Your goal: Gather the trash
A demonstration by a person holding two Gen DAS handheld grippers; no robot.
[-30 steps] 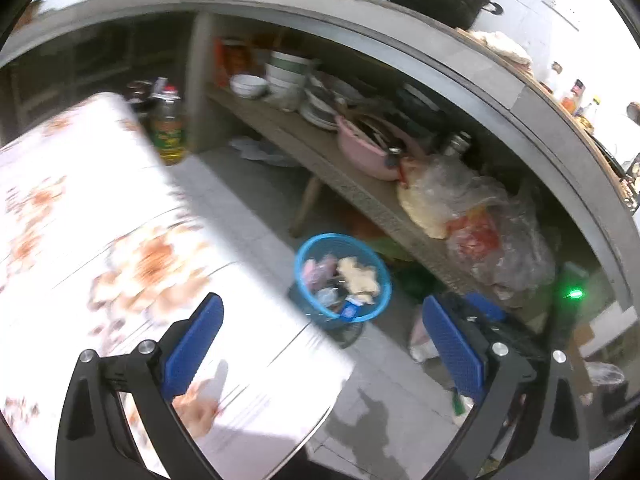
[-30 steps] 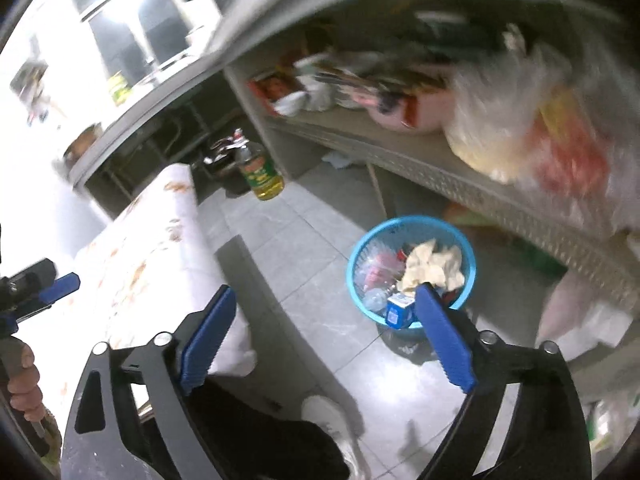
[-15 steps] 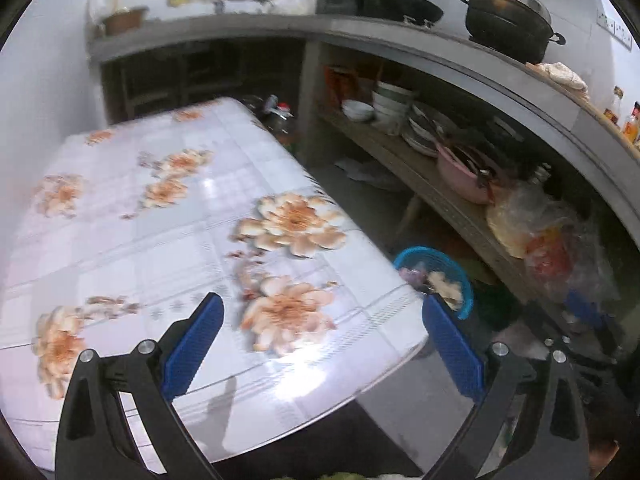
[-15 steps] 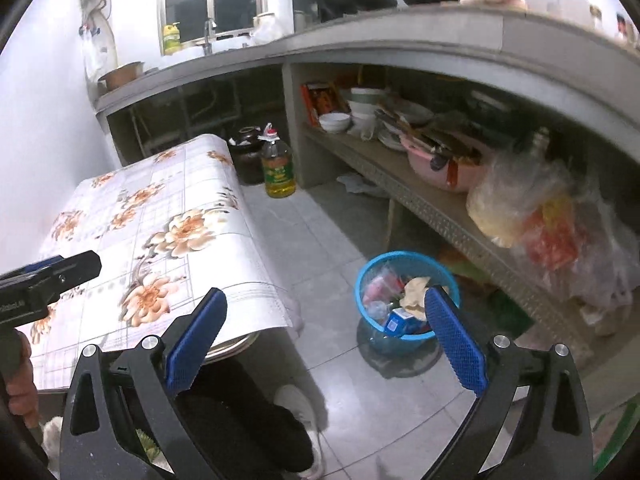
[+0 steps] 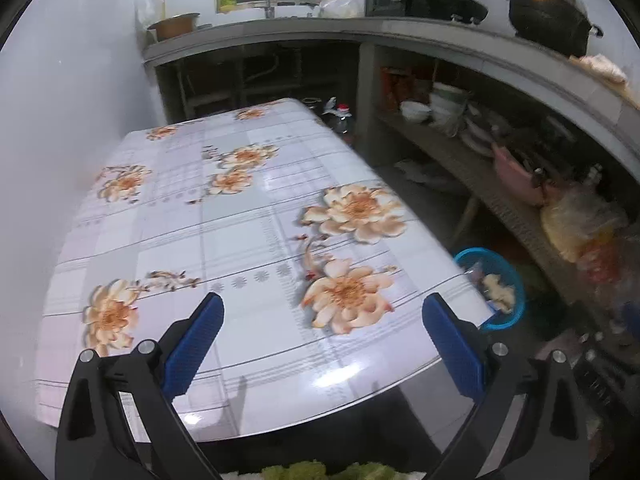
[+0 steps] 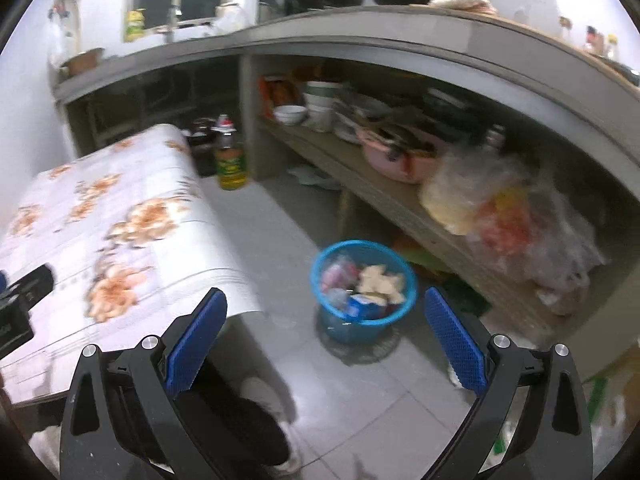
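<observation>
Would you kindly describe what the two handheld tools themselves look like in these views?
Both look alike. The left tool and the right tool each have two angular black plastic arms with cut-out slots and silver round bolts at the joints. Each finger ends in a blue pad with a fine ribbed texture. A white label sits on the left tool's left arm; its print is unreadable. No cables show.

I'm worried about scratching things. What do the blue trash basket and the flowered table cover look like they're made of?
Blue trash basket: likely thin moulded plastic; uniform bright colour, slightly see-through wall. Flowered table cover: probably glossy vinyl or oilcloth; printed pattern with sharp light reflections near its front edge.
</observation>
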